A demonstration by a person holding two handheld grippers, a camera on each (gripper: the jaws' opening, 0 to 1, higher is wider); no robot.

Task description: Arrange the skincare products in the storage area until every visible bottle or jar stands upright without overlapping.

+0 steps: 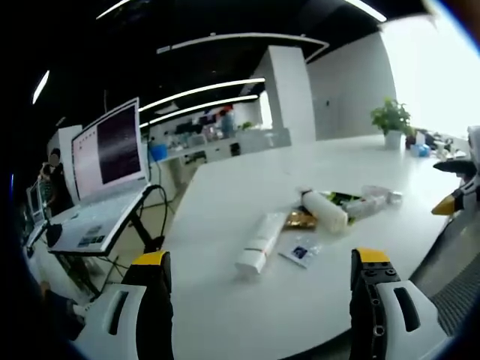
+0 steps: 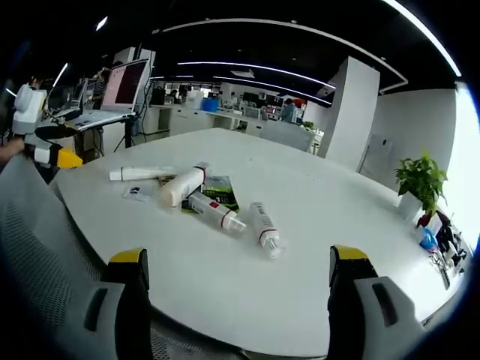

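On the white table [image 2: 315,202], from left to right, a white tube [image 2: 141,173], a fat white bottle [image 2: 182,184] and two red-banded tubes [image 2: 216,211] [image 2: 264,229] all lie flat around a green packet [image 2: 220,188]. Both the left gripper [image 1: 259,274] and the right gripper [image 2: 238,274] are spread wide, holding nothing.

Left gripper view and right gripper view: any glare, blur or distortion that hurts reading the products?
Left gripper view: window glare blows out the upper right beside the potted plant; the white tube stays readable, slightly soft. Right gripper view: even lighting, the bottles sharper; fisheye bends the table edge and ceiling light strips.
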